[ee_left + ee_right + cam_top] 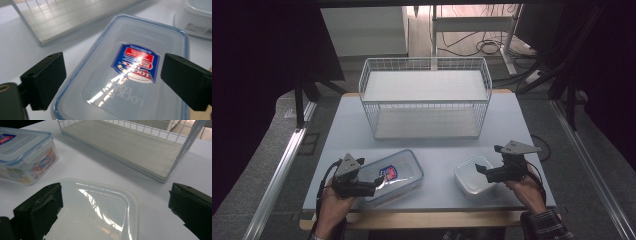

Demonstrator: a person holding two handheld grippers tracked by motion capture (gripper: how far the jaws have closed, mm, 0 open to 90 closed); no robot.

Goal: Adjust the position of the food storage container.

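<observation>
1. At the near left of the counter (432, 150), the left tool (374, 186) hangs over a clear box with a blue-rimmed lid (393, 175). Its jaws stand wide apart, straddling the lid from above and holding nothing.

2. At the near right, the right tool (482, 172) hovers over a smaller, milky-white box (472, 176). Its jaws are also spread wide and grip nothing.

3. Behind both boxes, a white wire basket (426, 100) with a pale board floor stands empty at the middle of the counter, well apart from the two tools.

4. The blue-rimmed box looks to be rigid plastic, likely light; printed cards show through its wall, but what else it holds cannot be told. Its glossy lid (130, 75) would probably be slick under the pads, so a pinch across the short sides, on the raised rim or the side flaps, looks safer than on the flat top.

5. The white box's lid (100, 212) appears thinner and a little flexible, and shiny too. A hold across the walls just under the rim seems surest, since a squeeze on the lid alone might bow it or pop it off.
</observation>
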